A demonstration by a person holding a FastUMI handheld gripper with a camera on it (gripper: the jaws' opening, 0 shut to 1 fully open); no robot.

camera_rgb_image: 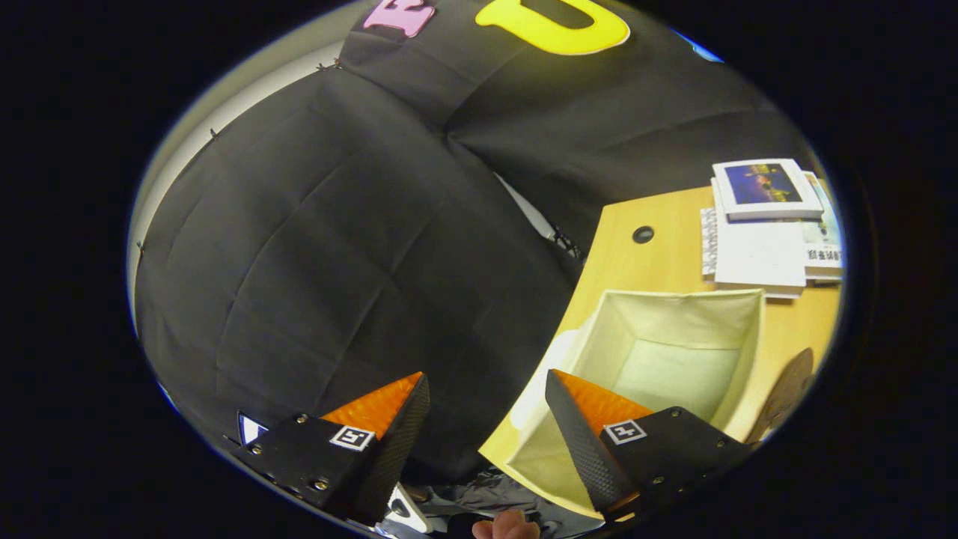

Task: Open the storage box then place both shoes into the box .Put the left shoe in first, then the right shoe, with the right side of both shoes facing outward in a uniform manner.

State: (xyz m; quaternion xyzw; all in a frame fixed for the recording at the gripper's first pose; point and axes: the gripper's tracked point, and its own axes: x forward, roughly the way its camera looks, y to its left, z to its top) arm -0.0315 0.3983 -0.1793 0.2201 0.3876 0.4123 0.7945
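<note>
The cream fabric storage box (677,314) stands open on the light wooden table (644,262), and I see nothing inside it. My gripper (486,389) is open with nothing between its fingers, tilted and held off the table's corner. One finger (591,430) overlaps the box's near wall; the other finger (374,419) hangs over the black cloth beyond the table edge. A brown rounded thing (786,389) lies beside the box on its far side; I cannot tell what it is.
A stack of white books (763,224) lies on the table behind the box. A round cable hole (643,234) sits near the table's edge. A person's fingertip (509,526) shows below the fingers. Black cloth wall (337,247) hangs past the table.
</note>
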